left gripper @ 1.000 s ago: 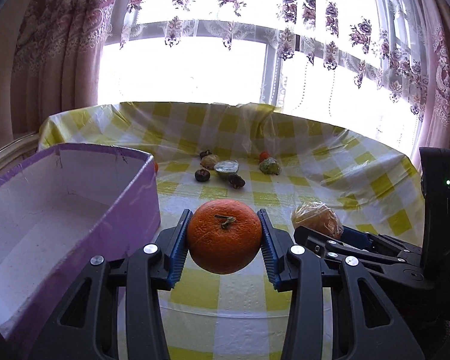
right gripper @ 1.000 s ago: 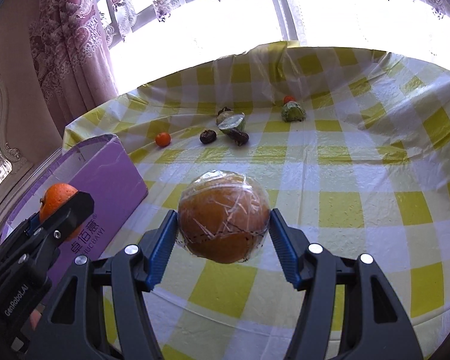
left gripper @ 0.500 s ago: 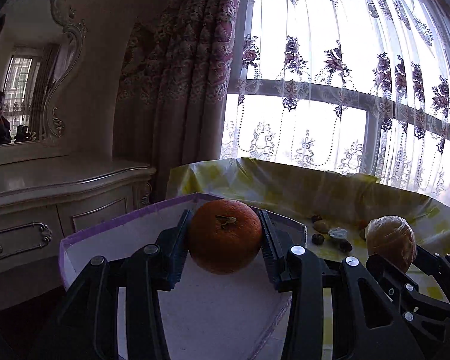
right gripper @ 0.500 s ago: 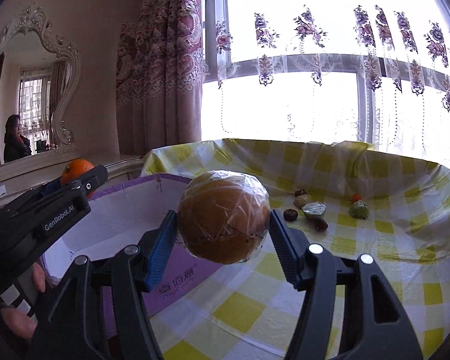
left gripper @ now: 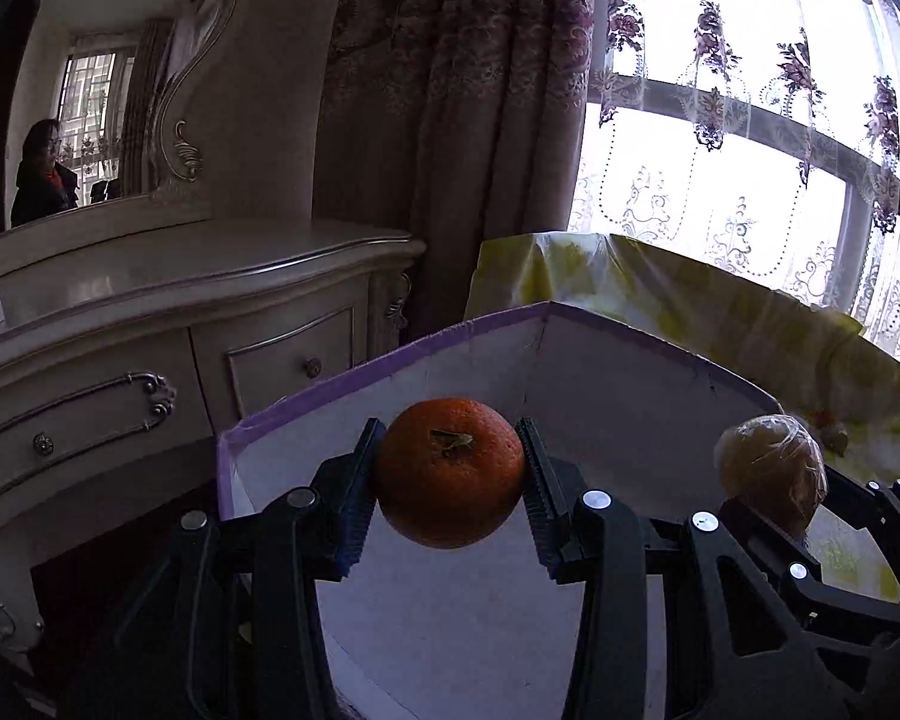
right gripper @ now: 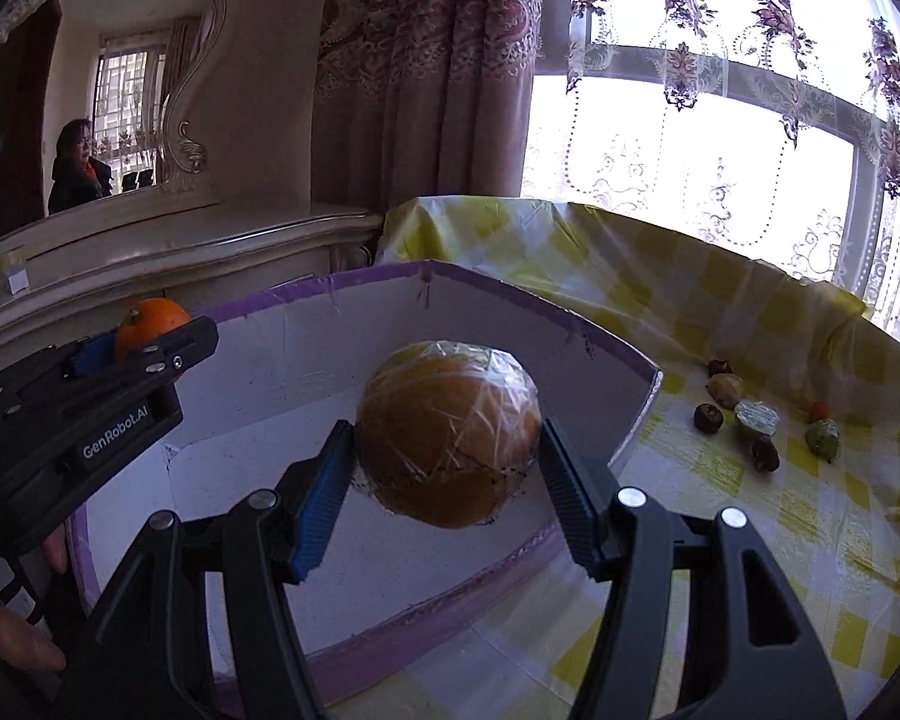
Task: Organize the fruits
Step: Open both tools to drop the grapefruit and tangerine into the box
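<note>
**Fruit sort: both grippers loaded over box**

- Table w/ yellow-check cloth (right gripper: 720,312), by window.
- Purple-edged box (right gripper: 306,372), white inside, on the cloth at table's left end; no fruit seen in the visible part.
- Right gripper (right gripper: 447,468): clamped on plastic-wrapped orange fruit (right gripper: 447,432), held above box interior.
- Left gripper (left gripper: 450,480): clamped on orange (left gripper: 450,471), stem facing camera, also above box.
- Loose small fruits (right gripper: 762,420), approx. six, clustered on cloth right of box, well apart from both grippers.
</note>
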Demonstrator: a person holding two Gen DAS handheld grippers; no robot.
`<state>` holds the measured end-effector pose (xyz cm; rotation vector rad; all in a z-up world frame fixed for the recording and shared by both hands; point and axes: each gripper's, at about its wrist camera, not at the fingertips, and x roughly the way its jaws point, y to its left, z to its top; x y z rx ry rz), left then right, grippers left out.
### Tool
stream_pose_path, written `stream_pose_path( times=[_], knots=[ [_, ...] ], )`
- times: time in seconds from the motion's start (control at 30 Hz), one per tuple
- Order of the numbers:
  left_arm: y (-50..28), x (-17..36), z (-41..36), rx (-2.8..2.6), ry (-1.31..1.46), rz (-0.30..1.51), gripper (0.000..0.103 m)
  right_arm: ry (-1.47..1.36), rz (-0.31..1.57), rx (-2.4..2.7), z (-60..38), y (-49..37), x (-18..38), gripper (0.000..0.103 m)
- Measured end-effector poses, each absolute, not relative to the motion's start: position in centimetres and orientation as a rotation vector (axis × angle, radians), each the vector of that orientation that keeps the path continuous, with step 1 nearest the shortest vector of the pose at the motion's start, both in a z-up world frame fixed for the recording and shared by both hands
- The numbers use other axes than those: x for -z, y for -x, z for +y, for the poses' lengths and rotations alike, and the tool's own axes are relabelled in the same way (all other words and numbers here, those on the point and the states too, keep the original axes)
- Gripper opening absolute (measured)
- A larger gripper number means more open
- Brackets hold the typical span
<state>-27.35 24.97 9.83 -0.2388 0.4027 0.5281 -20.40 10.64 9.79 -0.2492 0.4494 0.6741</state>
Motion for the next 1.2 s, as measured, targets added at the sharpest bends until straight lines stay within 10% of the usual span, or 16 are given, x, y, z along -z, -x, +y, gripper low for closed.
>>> stream_pose_path(
  times=[0.13,0.3,1.2],
  knots=[
    [26.9,-9.2,25.5,-0.526,0.247,0.446,0.044,0.330,0.502,-0.660,12.4,20.3,-8.3,0.063],
    [27.7,-9.6,25.1,-0.542,0.250,0.421,0.087,0.363,0.474,-0.643,12.8,20.9,-8.1,0.079],
    [28.3,-13.5,15.1,-0.372,0.111,0.262,0.087,0.017,0.414,-0.572,0.6,18.4,-7.3,0.099]
  ],
)
